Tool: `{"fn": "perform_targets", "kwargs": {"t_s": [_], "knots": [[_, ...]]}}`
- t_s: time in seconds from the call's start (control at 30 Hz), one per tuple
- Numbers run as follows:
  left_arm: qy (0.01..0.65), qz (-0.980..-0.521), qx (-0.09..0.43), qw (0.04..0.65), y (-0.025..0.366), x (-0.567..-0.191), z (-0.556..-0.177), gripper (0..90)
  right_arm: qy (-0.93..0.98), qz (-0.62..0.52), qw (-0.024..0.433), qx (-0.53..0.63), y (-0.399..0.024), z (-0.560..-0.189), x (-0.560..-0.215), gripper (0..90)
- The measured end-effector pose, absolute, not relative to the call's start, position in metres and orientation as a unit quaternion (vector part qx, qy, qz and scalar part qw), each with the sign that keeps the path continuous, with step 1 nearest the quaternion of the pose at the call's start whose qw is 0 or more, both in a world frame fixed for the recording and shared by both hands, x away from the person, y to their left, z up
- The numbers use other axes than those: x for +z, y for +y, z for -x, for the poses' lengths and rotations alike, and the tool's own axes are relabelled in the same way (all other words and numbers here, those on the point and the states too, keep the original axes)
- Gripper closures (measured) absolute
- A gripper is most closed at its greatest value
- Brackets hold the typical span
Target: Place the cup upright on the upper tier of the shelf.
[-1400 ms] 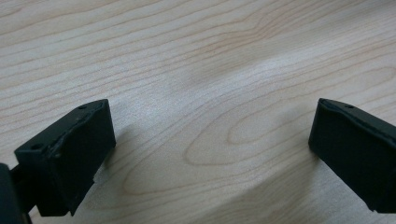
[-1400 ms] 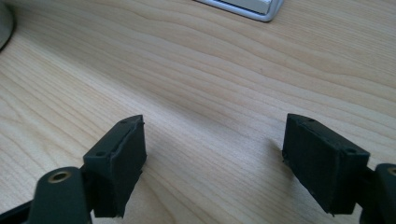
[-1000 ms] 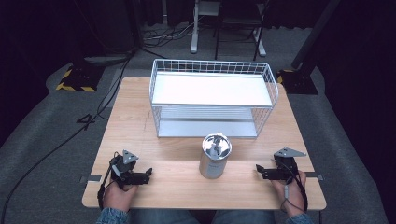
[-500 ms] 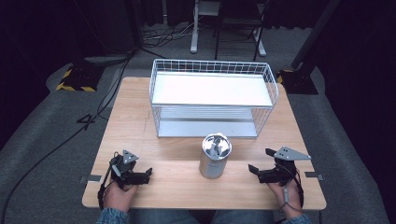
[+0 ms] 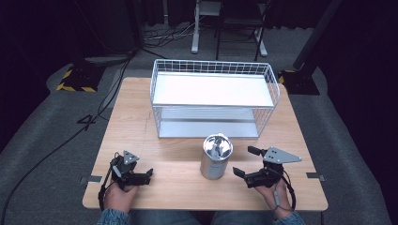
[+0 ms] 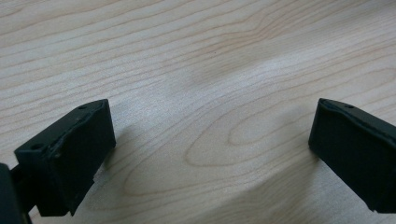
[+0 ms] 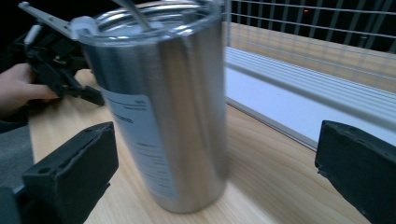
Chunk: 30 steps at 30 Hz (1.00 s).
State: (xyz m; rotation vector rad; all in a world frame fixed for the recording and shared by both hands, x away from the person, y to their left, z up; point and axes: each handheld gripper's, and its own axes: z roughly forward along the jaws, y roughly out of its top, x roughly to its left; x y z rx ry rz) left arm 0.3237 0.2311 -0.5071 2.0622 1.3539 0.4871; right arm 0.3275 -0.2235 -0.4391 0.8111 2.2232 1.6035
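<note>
The tall, shiny stainless-steel tumbler (image 5: 216, 156) with a clear lid stood upright on the pale wooden table (image 5: 187, 187), just in front of the white two-tier wire rack (image 5: 213, 101). The right gripper (image 5: 247, 161), held low in the person's right hand (image 5: 274, 197) near the table's front edge, pointed leftward at the tumbler with its jaws spread wide, apparently just short of touching it. The left gripper (image 5: 145, 175) lay low by the front left corner, jaws likewise wide apart over bare wood.
</note>
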Motion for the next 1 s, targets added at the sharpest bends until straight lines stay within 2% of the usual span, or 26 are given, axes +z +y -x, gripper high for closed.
{"fn": "perform_targets", "kwargs": {"t_s": [0.5,0.67,1.0], "knots": [[0.515,-0.778,0.185,0.308,0.231,-0.507,-0.323,0.8,0.773,-0.262,0.128,0.563,-0.172,-0.342,-0.454,0.0],[0.515,-0.778,0.185,0.308,0.231,-0.507,-0.323,0.8,0.764,-0.269,0.137,0.570,-0.154,-0.347,-0.463,0.0],[0.516,-0.778,0.187,0.308,0.231,-0.507,-0.324,0.8,0.759,-0.281,0.156,0.566,-0.147,-0.346,-0.468,0.0]]}}
